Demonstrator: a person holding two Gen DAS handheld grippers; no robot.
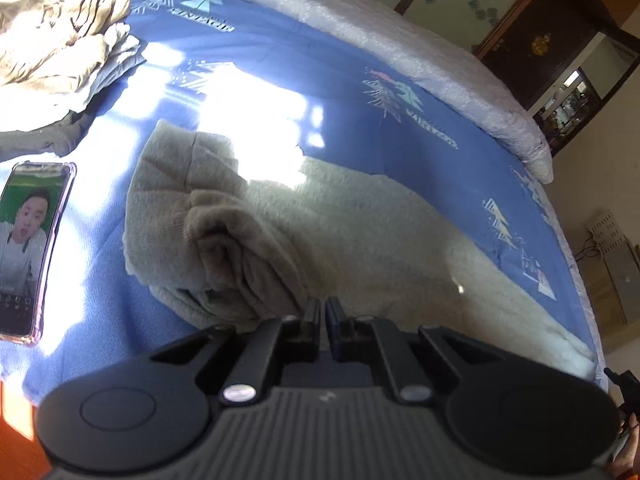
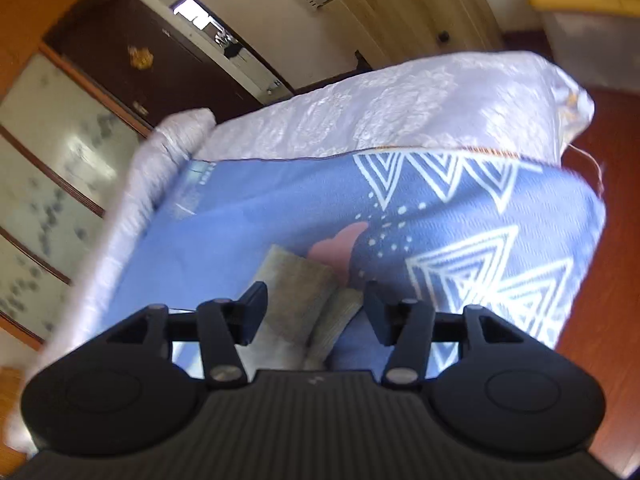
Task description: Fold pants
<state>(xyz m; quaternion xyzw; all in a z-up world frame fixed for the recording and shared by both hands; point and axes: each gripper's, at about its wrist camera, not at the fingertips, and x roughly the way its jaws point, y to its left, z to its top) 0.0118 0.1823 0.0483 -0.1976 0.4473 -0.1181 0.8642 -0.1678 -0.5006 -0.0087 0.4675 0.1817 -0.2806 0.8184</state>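
Grey fleece pants [image 1: 340, 232] lie across the blue patterned bed sheet [image 1: 304, 68], their waist end bunched in folds on the left. My left gripper [image 1: 322, 307] is shut, its tips resting against the cloth just below that bunched part; whether any cloth is pinched between them does not show. In the right wrist view a grey leg end of the pants [image 2: 300, 292] lies on the sheet [image 2: 248, 208] near the bed's edge. My right gripper [image 2: 316, 312] stands open over it, with the cloth between the fingers and the pads apart from it.
A phone [image 1: 28, 248] with a lit screen lies on the sheet left of the pants. Behind it sits a pile of beige and grey clothes [image 1: 60, 48]. A pale quilt [image 1: 400, 52] runs along the far side. A yellow-lidded plastic bin [image 2: 588, 0] stands beyond the bed.
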